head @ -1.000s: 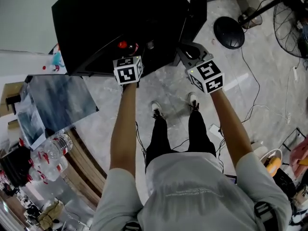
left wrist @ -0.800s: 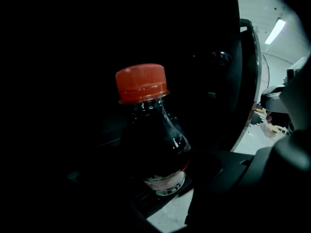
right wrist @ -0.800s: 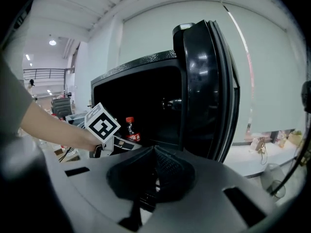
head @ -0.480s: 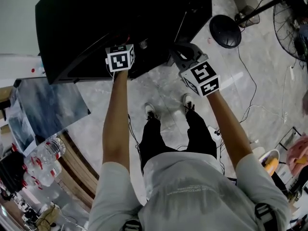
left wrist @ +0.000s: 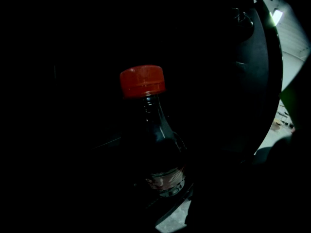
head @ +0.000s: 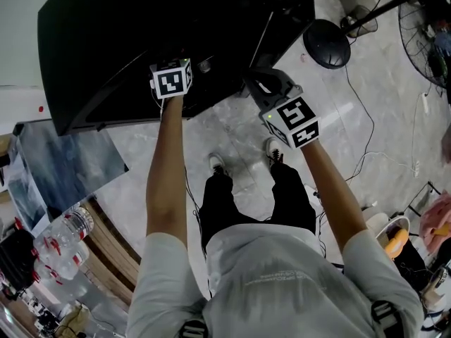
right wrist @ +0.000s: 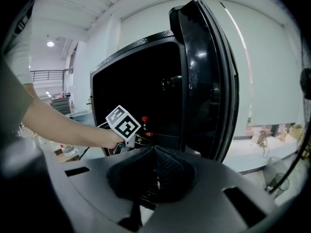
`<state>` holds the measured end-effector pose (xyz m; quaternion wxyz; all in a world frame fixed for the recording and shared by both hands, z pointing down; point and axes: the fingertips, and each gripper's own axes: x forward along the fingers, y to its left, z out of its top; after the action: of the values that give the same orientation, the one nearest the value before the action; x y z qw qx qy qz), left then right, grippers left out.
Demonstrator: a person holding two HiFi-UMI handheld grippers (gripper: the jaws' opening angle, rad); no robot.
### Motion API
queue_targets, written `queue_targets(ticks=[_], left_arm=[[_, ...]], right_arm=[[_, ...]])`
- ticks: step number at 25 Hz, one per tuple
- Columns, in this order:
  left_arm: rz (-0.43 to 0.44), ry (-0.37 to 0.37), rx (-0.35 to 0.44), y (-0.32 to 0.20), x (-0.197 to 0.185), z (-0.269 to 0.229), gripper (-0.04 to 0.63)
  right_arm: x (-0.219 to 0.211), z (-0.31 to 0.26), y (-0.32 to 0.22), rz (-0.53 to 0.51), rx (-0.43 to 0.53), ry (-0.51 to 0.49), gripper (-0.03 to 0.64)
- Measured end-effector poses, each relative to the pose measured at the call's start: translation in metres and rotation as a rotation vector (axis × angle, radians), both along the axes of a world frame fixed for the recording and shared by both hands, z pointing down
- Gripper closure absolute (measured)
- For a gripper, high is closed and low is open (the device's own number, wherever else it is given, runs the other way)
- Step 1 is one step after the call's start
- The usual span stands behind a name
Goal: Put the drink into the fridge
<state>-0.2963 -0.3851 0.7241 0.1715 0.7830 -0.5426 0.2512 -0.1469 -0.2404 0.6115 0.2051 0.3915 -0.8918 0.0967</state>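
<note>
Deeper than a second ago, the left gripper now reaches inside the black fridge, its jaws clamped on the drink bottle, whose red cap stands above them in the dark interior. The right gripper hangs outside, near the open fridge door, with its jaws pressed together on nothing.

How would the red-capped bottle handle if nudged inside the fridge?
The bottle looks tall and narrow, so probably tippy. It appears dark-filled to the shoulder, so likely heavy for its size. Its round body would probably roll if toppled.
</note>
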Motion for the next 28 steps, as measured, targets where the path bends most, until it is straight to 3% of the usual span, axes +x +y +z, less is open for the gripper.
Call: queue_targets(ticks=[7, 15, 20, 22, 25, 28], left_arm=[[0.016, -0.125, 0.074, -0.030, -0.002, -0.002, 0.281], [0.001, -0.125, 0.083, -0.050, -0.001, 0.001, 0.281], [-0.031, 0.021, 0.080, -0.039, -0.002, -0.003, 0.267], [-0.039, 0.009, 0.069, -0.029, -0.006, -0.004, 0.265], [-0.042, -0.065, 0.018, -0.002, -0.011, 0.004, 0.265], [-0.056, -0.061, -0.003, 0.028, -0.015, -0.003, 0.267]], right_arm=[[0.010, 0.004, 0.003, 0.032, -0.011, 0.007, 0.617], [0.019, 0.009, 0.004, 0.037, -0.009, 0.037, 0.617], [0.021, 0.004, 0.006, 0.036, -0.001, 0.050, 0.617], [0.025, 0.000, 0.007, 0.044, 0.004, 0.055, 0.617], [0.031, -0.009, 0.010, 0.050, 0.004, 0.052, 0.617], [0.034, -0.026, 0.009, 0.042, 0.019, 0.054, 0.617]])
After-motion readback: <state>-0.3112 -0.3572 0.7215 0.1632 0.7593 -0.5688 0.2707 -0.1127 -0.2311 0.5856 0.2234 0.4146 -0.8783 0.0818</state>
